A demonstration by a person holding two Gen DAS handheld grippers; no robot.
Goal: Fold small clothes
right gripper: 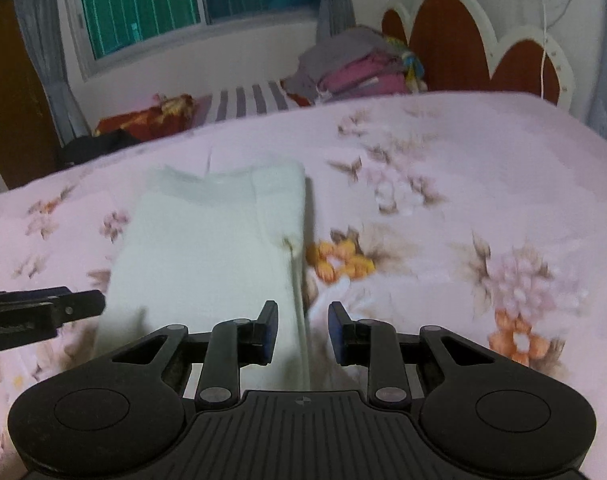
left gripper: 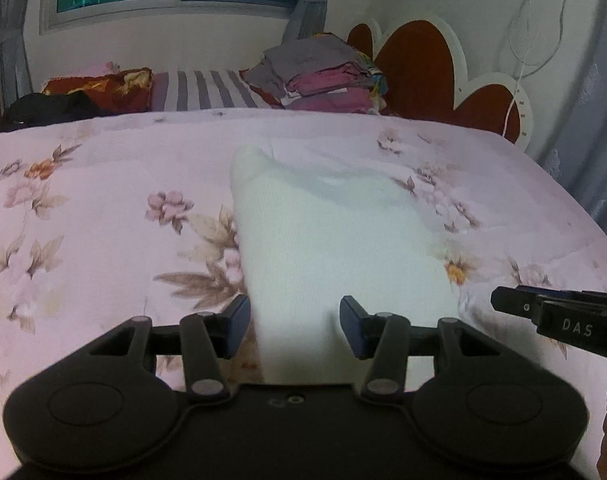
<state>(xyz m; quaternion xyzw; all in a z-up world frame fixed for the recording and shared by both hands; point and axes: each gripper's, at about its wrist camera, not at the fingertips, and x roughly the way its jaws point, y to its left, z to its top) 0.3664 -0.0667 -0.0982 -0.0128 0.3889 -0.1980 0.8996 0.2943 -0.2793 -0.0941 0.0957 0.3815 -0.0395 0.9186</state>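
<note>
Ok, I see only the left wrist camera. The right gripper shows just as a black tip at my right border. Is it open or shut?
Observer: Open. In the right wrist view the right gripper has its jaws apart and holds nothing.
Operator: Where is it against the white cloth?
Observer: The right edge of the white cloth runs in between its two fingers. Whether they touch it, I cannot tell.
Operator: Is there anything on that side of the cloth that I should know?
Observer: A small brownish mark sits close to that edge.
</note>
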